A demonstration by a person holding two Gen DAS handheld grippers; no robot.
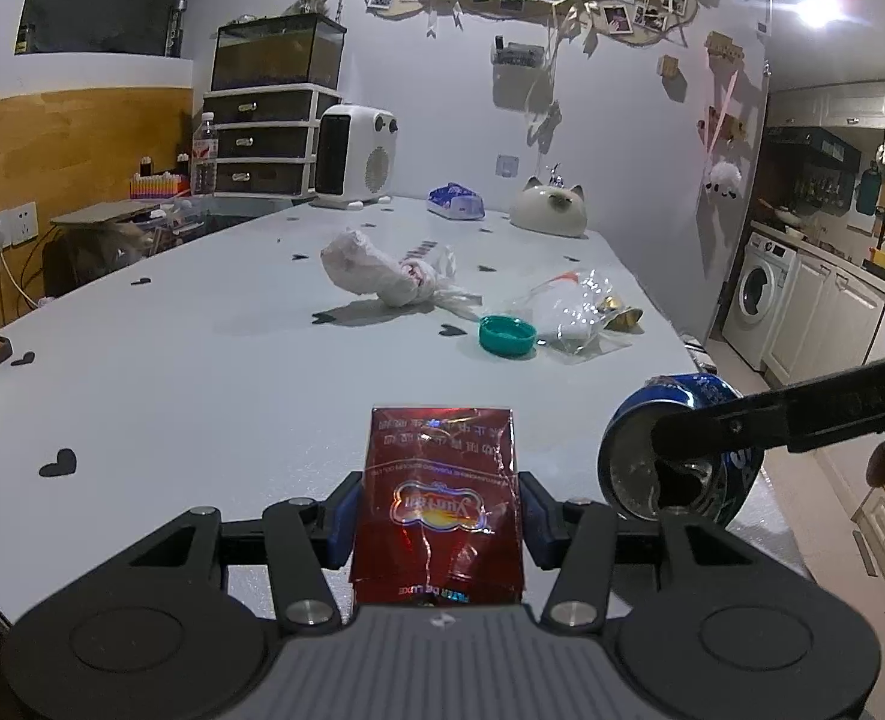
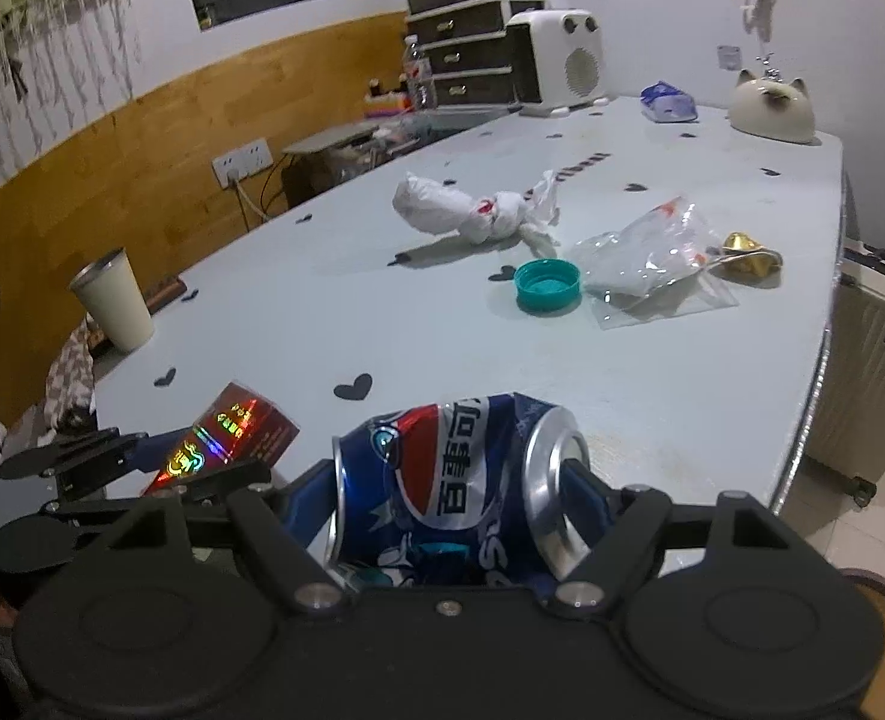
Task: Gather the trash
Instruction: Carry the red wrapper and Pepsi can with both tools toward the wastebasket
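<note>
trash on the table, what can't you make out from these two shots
- White tied bag: contents hidden by its own plastic, both views.
- Gold wrapper: half covered by the clear bag in the left wrist view.
- Can: lower part hidden behind the right gripper.
- Trash bin: outside both views.

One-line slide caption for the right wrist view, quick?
Right tool grips a crushed Pepsi can over the table; teal cap and plastic bags remain.
</note>
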